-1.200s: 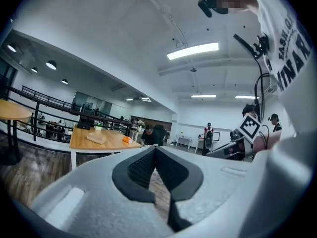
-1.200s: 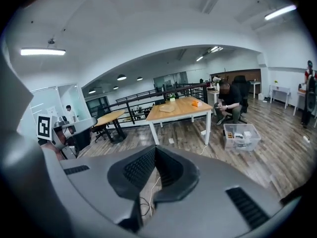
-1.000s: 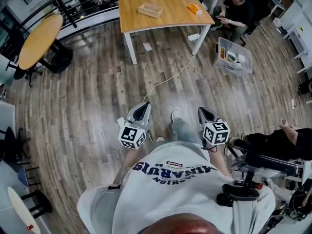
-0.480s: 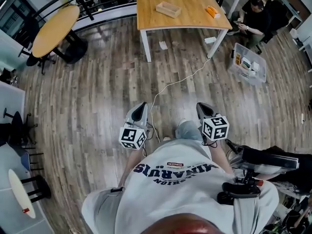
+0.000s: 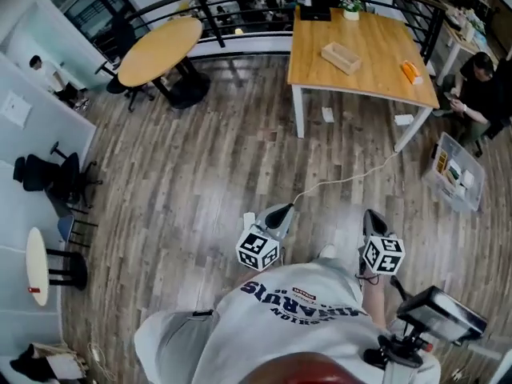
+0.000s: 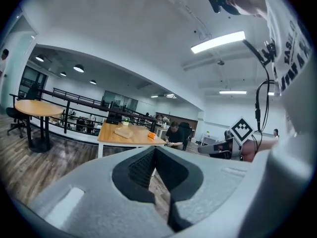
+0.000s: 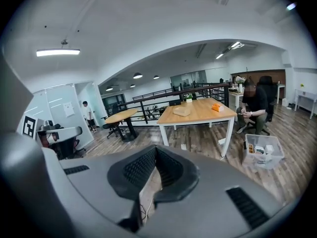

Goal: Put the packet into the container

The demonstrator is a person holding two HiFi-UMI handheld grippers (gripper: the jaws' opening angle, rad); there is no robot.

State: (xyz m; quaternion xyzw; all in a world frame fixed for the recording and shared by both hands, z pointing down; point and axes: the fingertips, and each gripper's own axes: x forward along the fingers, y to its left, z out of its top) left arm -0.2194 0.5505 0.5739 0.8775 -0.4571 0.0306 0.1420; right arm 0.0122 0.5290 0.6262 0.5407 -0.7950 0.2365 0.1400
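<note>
Basically not started. Seeing the orange packet [image 5: 410,71] flat on the wooden table [image 5: 360,86], near its right end, well apart from both grippers and across open floor from the standing spot. Taking the shallow tan tray [image 5: 342,57] on the same table, left of the packet and apart from it, as the container. Judgement only. Also noting a clear bin [image 5: 454,173] on the floor near the table's right end, with items in it. Reading the left gripper [image 5: 282,210] as closed, jaws meeting at the tips, nothing between them. Same for the right gripper [image 5: 373,215]: pads together, empty, only floor and a white cable [image 5: 344,181] beyond. Left to do, all of it: walk up, open, pick, carry over, drop in. Orientation: reading the packet's long axis as running roughly front-to-back along the table's short side, slightly skewed. Can't tell which end is the top or the opening from this far off. Guessing a grasp across the short side once close.
</note>
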